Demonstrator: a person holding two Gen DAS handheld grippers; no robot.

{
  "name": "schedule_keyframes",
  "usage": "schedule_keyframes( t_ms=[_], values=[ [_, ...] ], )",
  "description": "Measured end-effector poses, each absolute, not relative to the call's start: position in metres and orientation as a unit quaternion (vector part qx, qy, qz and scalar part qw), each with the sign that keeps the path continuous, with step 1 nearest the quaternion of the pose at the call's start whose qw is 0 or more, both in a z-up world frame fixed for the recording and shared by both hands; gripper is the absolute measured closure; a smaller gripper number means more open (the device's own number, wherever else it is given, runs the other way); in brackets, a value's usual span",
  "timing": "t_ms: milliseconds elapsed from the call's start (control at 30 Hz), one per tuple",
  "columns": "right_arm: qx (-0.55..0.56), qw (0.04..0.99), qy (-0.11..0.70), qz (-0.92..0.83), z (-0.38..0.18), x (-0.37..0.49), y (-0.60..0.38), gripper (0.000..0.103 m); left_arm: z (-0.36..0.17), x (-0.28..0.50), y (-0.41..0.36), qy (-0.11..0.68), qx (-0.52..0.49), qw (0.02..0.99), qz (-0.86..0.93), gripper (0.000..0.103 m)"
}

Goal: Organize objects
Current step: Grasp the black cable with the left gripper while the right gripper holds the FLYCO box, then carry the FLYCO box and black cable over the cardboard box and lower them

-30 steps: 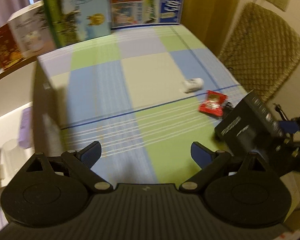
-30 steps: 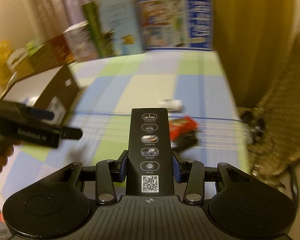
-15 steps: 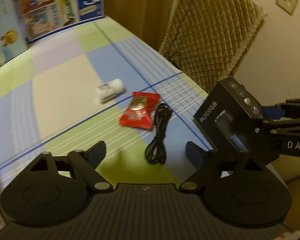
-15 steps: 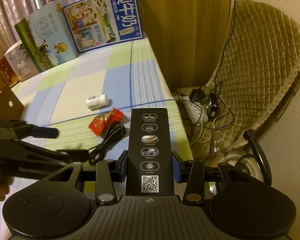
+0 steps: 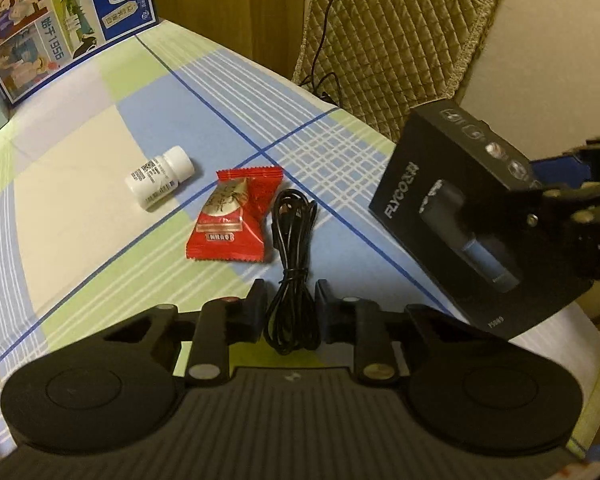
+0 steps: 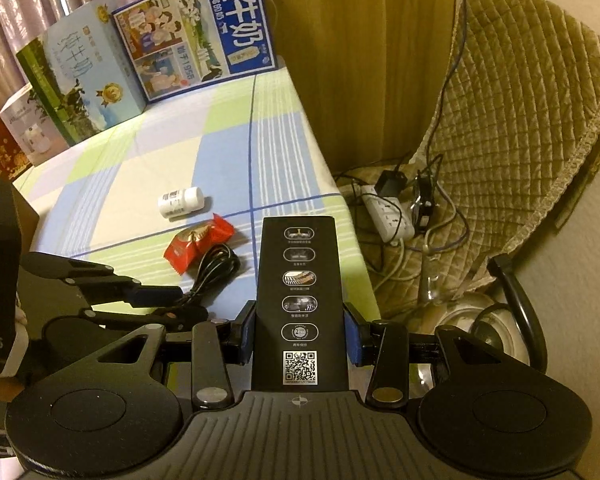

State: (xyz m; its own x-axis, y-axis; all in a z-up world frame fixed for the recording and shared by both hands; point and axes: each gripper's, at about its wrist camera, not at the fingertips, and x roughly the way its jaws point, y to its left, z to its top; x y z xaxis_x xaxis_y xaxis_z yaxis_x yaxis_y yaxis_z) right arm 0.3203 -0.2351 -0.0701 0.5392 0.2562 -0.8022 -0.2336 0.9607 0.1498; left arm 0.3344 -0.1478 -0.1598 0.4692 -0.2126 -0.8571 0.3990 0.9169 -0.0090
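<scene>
Right gripper [image 6: 299, 334] fingers are clamping the black box [image 6: 298, 280] above the worktop [image 5: 100, 148] edge. Left gripper [image 5: 291, 312] fingers are closing around the black cable [image 5: 291, 264], which is lying beside the red packet [image 5: 234, 216].

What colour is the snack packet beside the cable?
Red, with a gold print: the snack packet shows best in the left wrist view.

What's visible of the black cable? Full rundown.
The black cable is a thin, glossy cord coiled into a long loop and cinched near its middle by a tie. It lies flat on the checked tablecloth, its far end beside the red sachet. The left gripper straddles its near end, fingers close on either side; contact can't be confirmed.
</scene>
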Motion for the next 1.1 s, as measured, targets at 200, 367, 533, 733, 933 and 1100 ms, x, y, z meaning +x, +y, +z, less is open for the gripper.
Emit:
schedule_keyframes(
  t_ms=[200,367,533,733,933,1100],
  values=[
    [0.006,0.87,0.466,0.16,-0.07,0.31,-0.225,0.063,-0.158,0.313,-0.133,0.491,0.088,0.849,-0.176,0.085],
    [-0.009,0.857,0.472,0.207,-0.072,0.295,-0.205,0.063,-0.155,0.281,-0.091,0.507,0.049,0.851,-0.131,0.085],
    [-0.025,0.843,0.471,0.258,-0.076,0.281,-0.175,0.063,-0.151,0.248,-0.035,0.524,0.002,0.85,-0.052,0.085],
    [-0.056,0.827,0.466,0.308,-0.08,0.274,-0.138,0.063,-0.148,0.219,0.01,0.534,-0.045,0.844,0.014,0.085],
    [-0.075,0.824,0.461,0.321,-0.084,0.277,-0.114,0.062,-0.148,0.224,0.014,0.529,-0.081,0.844,0.028,0.081],
    [-0.082,0.828,0.457,0.315,-0.085,0.28,-0.106,0.062,-0.15,0.236,0.005,0.523,-0.065,0.849,0.029,0.08]
  ],
)
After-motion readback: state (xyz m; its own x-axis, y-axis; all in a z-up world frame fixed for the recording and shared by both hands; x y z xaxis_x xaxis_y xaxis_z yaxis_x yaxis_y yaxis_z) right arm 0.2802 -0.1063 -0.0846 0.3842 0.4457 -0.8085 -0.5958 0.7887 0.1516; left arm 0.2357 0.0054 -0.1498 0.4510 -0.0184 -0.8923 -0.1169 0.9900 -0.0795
